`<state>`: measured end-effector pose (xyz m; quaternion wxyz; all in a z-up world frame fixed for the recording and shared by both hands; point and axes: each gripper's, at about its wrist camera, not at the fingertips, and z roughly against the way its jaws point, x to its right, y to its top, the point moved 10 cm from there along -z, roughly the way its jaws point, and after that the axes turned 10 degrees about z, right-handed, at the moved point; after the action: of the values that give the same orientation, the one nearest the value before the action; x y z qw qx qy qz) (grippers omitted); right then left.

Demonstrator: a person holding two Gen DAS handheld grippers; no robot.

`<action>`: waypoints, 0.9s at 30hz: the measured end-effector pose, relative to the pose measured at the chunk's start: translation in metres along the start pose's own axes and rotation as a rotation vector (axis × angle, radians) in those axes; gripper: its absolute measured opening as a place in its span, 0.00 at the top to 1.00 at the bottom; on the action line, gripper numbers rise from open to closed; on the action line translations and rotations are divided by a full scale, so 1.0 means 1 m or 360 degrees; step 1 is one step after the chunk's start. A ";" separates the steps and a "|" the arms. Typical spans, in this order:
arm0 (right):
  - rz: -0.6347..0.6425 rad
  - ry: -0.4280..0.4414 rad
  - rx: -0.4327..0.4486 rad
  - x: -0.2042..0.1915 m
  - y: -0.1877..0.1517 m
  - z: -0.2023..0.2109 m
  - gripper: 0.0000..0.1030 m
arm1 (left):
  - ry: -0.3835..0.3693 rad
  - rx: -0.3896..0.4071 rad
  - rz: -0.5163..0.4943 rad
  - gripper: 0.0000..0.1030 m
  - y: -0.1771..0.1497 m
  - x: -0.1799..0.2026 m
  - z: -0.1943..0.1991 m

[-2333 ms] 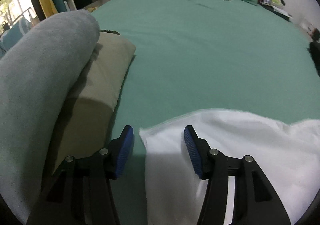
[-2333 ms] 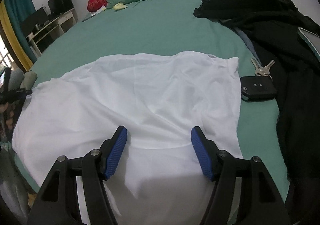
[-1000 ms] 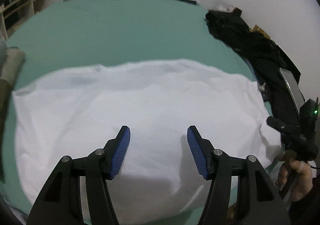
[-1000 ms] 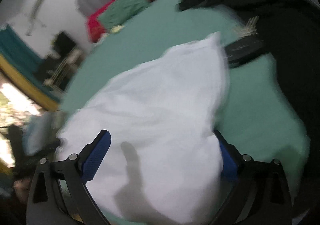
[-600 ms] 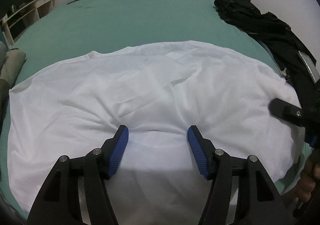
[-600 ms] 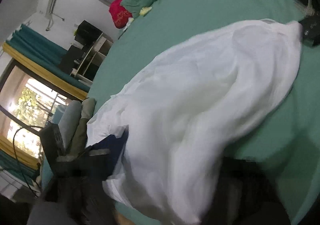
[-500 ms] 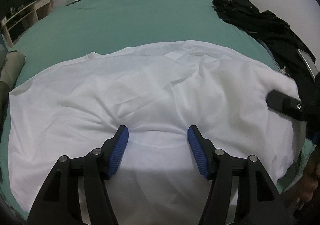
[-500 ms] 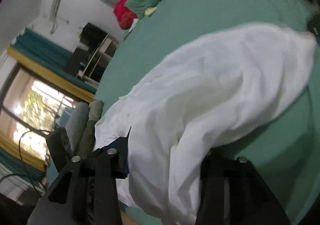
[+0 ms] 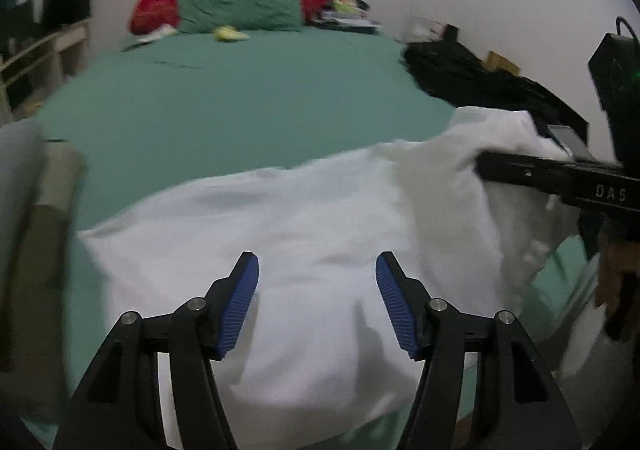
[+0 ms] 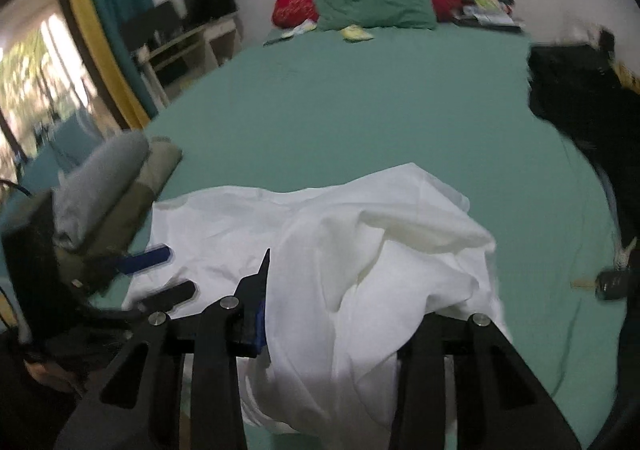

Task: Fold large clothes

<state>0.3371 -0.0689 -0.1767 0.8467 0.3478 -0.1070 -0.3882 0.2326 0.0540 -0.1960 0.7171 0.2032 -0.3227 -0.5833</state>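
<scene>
White garment (image 9: pixel 320 242) spread across near edge of green bed (image 9: pixel 248 97), right side lifted and bunched. Left gripper (image 9: pixel 317 300) hovering above cloth's middle, blue pads wide apart, grasping nothing. Right gripper (image 10: pixel 340 314) reaching in from right, fabric draped over and between its arms; left blue pad visible against cloth, other finger buried under white folds, so clenched or released cannot be told for certain, though raised cloth suggests a hold. Rolled grey and olive items (image 10: pixel 116 185) at bed's left edge; black clothing pile (image 9: pixel 472 77) at right; red and green pillows (image 9: pixel 236 9) at far end. Step in hand, judged: carrying right side over toward left for a first fold. Next move likely calls for laying lifted edge flat and aligned with opposite side, left gripper pinning or smoothing middle to stop bunching.
</scene>
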 end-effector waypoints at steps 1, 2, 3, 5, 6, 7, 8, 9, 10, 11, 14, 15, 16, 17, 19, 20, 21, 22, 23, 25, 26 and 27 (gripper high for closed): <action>0.0045 -0.0018 -0.0026 -0.010 0.004 -0.005 0.61 | 0.0034 0.0009 0.0012 0.37 0.000 -0.014 0.003; 0.0083 -0.0031 -0.0052 -0.017 0.006 -0.010 0.59 | 0.0073 0.0018 0.0029 0.37 -0.001 -0.028 0.005; 0.0125 -0.0039 -0.0077 -0.026 0.008 -0.014 0.57 | 0.0156 0.0026 0.0047 0.37 -0.004 -0.050 0.008; 0.0225 -0.0042 -0.0131 -0.049 0.012 -0.027 0.55 | 0.0312 0.0036 0.0049 0.37 -0.007 -0.079 0.013; 0.0269 -0.0028 -0.0154 -0.062 0.013 -0.034 0.54 | 0.0351 0.0030 0.0091 0.37 -0.009 -0.092 0.016; 0.0300 -0.0005 -0.0183 -0.075 0.013 -0.041 0.54 | 0.0352 0.0022 0.0141 0.37 -0.010 -0.100 0.017; 0.0317 0.0019 -0.0205 -0.085 0.012 -0.045 0.54 | 0.0331 0.0011 0.0198 0.37 -0.010 -0.107 0.018; 0.0329 0.0069 -0.0227 -0.097 0.010 -0.052 0.54 | 0.0316 0.0001 0.0254 0.37 -0.011 -0.116 0.020; 0.0319 0.0153 -0.0240 -0.110 0.008 -0.058 0.53 | 0.0326 0.0006 0.0302 0.37 -0.012 -0.127 0.025; 0.0300 0.0243 -0.0247 -0.122 0.008 -0.064 0.49 | 0.0342 0.0014 0.0323 0.37 -0.013 -0.136 0.028; 0.0234 0.0536 -0.0246 -0.159 0.009 -0.074 0.31 | 0.0328 0.0013 0.0376 0.38 -0.018 -0.152 0.038; 0.0230 0.0604 -0.0214 -0.167 0.012 -0.070 0.30 | 0.0336 0.0037 0.0381 0.37 -0.018 -0.155 0.045; 0.0234 0.0635 -0.0161 -0.172 0.018 -0.064 0.30 | 0.0356 0.0062 0.0380 0.37 -0.017 -0.158 0.050; 0.0240 0.0622 -0.0124 -0.174 0.022 -0.058 0.29 | 0.0364 0.0084 0.0381 0.37 -0.017 -0.160 0.054; 0.0233 0.0600 -0.0035 -0.169 0.033 -0.041 0.27 | 0.0323 0.0125 0.0401 0.37 -0.013 -0.158 0.061; 0.0209 0.0614 0.0022 -0.163 0.038 -0.028 0.26 | 0.0298 0.0148 0.0409 0.37 -0.010 -0.155 0.063; 0.0185 0.0636 0.0077 -0.157 0.042 -0.015 0.25 | 0.0276 0.0168 0.0407 0.37 -0.008 -0.151 0.064; 0.0173 0.0645 0.0112 -0.151 0.044 -0.006 0.24 | 0.0242 0.0204 0.0396 0.37 -0.003 -0.145 0.067; 0.0162 0.0627 0.0146 -0.140 0.045 0.004 0.23 | 0.0217 0.0230 0.0384 0.37 0.001 -0.139 0.069; 0.0159 0.0534 0.0155 -0.117 0.039 0.011 0.23 | 0.0142 0.0274 0.0363 0.37 0.011 -0.123 0.068; 0.0145 0.0459 0.0135 -0.102 0.032 0.011 0.23 | 0.0105 0.0276 0.0355 0.36 0.013 -0.117 0.066; 0.0101 0.0389 0.0104 -0.083 0.023 0.010 0.23 | 0.0053 0.0263 0.0345 0.34 0.013 -0.108 0.061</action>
<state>0.2899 -0.0031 -0.1467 0.8535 0.4164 -0.0265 -0.3122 0.1875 0.1666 -0.1684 0.7619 0.2353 -0.3778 -0.4705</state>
